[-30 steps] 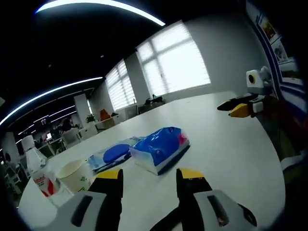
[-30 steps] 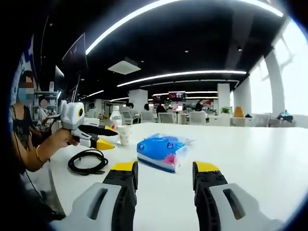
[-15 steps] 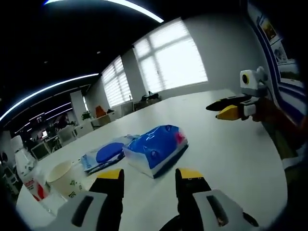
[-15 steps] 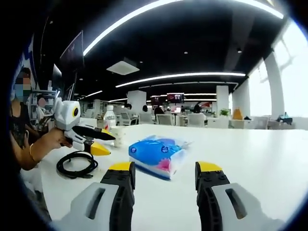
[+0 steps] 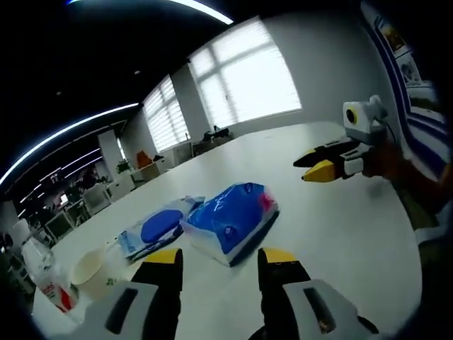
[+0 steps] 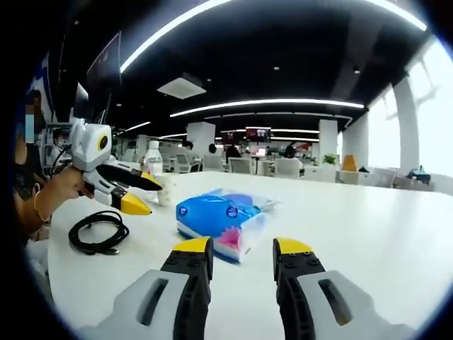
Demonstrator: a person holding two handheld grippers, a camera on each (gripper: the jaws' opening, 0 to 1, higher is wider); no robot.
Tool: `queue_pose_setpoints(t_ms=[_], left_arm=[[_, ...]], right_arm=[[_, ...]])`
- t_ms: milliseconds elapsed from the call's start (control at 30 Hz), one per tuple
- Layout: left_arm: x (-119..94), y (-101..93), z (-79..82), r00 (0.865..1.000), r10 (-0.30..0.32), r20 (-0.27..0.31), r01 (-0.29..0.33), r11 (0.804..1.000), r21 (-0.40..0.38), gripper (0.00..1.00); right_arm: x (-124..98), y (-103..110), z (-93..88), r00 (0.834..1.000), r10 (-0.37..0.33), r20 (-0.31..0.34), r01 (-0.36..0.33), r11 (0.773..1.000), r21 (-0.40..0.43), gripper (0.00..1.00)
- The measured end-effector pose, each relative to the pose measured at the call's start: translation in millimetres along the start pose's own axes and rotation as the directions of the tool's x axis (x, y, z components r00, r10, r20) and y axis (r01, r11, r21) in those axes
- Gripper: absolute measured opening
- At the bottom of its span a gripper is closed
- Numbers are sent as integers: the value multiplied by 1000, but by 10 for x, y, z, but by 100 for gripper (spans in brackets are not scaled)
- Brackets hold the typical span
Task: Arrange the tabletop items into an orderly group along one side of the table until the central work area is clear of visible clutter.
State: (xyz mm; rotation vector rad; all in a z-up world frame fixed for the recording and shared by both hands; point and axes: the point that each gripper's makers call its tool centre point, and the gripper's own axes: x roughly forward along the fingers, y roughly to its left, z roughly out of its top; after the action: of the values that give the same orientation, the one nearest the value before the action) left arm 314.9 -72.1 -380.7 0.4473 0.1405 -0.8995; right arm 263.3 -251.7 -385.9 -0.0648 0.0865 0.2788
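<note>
The blue tissue pack (image 5: 230, 223) lies near the middle of the white surface (image 5: 340, 227), and both grippers point at it from opposite sides. In the left gripper view, the left gripper (image 5: 218, 262) has its jaws parted with nothing between them, the pack just ahead of the yellow tips. The right gripper (image 6: 241, 249) is likewise open and empty, its tips just short of the near edge of the pack.

Beside the pack, on its far side from the right gripper, lies a flat blue wipes packet (image 5: 152, 230), touching or nearly touching it. Further along stand a paper cup (image 5: 92, 269) and a water bottle (image 5: 44, 273). A coiled black cable (image 6: 95, 231) lies near the person's side of the surface.

The step in hand looks like the approach to the tissue pack, the largest thing in the central area; nothing is grasped yet. The next move probably calls for one gripper to advance until its jaws straddle the soft pack, close gently, and carry or slide it toward the cup and bottle, where a group could form. The pack is soft, so a pinch at an edge may simply crumple it.
</note>
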Motion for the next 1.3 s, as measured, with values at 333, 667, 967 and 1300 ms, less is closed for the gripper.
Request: queue_pose_setpoints(t_ms=[333, 667, 967, 1300], left_arm=[[182, -53, -11, 999, -12, 41, 13, 1000, -23, 33], [296, 5, -108, 999, -7, 34, 10, 996, -83, 29], [351, -38, -56, 999, -24, 41, 28, 995, -95, 26], [416, -14, -44, 999, -24, 25, 27, 994, -102, 25]], right_arm=[[69, 4, -61, 999, 8, -48, -9, 999, -31, 30], [255, 27, -59, 997, 32, -67, -37, 997, -70, 24], [416, 70, -102, 992, 74, -99, -80, 995, -59, 22], [529, 69, -106, 989, 79, -125, -85, 995, -46, 19]])
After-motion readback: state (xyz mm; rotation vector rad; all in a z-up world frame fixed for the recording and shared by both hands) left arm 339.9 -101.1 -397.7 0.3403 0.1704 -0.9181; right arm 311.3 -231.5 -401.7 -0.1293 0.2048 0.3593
